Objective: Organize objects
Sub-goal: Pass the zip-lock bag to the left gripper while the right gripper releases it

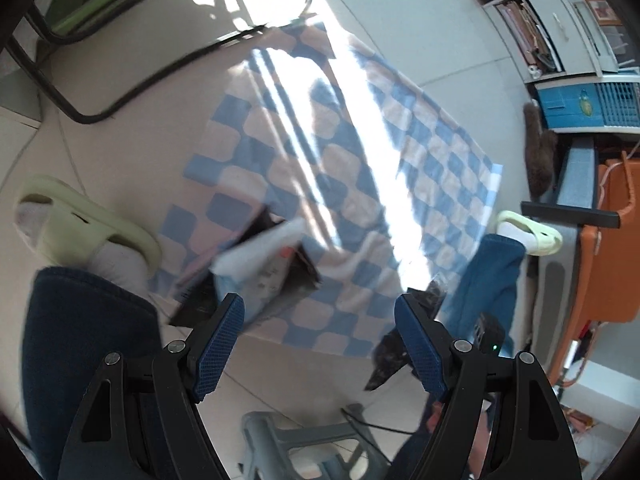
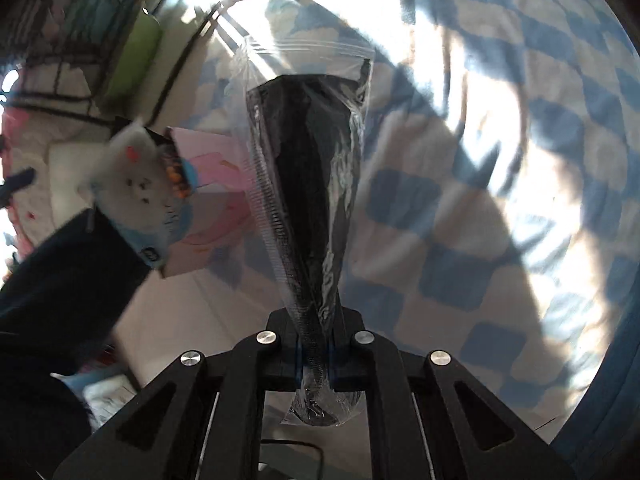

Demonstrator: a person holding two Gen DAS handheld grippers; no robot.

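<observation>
right gripper (image 2: 314, 354) pinched tight on the bottom end of a clear plastic bag with something black inside (image 2: 308, 184); bag sticks out along the fingers, lifted clear of the checkered blue and beige blanket (image 2: 460, 240) spread on the floor. In the left wrist view the same bag shows as a dark shape at lower right (image 1: 394, 354)

left gripper (image 1: 320, 330) spread wide, nothing between the pads, hovering over the near edge of the blanket. Just ahead of it lies a small pile (image 1: 260, 264): white and blue soft item on top of a pink flat thing and a dark one, too blurred to name. Same pile sits at left in the right wrist view (image 2: 160, 196)

step in hand looks like carrying the bag to join the pile. To do it well: keep the pinch firm, the plastic is slick and held only by 1 end, so it can swing; lower it flat beside or on the pile before letting go; keep the left gripper out of the bag's path

person's foot in a pale green slipper (image 1: 92, 220) close to the pile, 2nd slipper far right
</observation>
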